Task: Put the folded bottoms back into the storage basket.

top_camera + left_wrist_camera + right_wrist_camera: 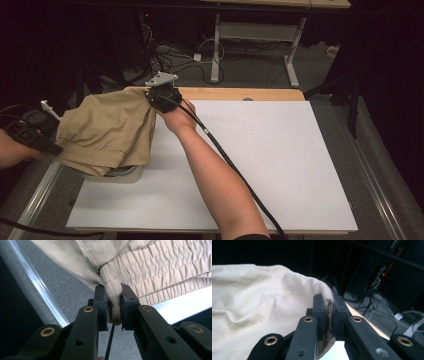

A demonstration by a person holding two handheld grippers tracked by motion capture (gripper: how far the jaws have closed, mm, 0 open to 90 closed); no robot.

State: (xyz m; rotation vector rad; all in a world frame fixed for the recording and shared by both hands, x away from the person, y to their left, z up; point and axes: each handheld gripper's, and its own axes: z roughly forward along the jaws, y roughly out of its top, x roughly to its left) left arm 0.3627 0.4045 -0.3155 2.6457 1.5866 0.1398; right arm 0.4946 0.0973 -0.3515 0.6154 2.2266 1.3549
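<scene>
Right claw [329,312] clamps beige cloth [257,310] edge.

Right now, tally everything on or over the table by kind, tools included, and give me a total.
Tan garment, pinched by both tools: 1
Tools: 2, left tool and right tool
Grey bin under the garment: 1
White board covering the table: 1
Total: 5
</scene>
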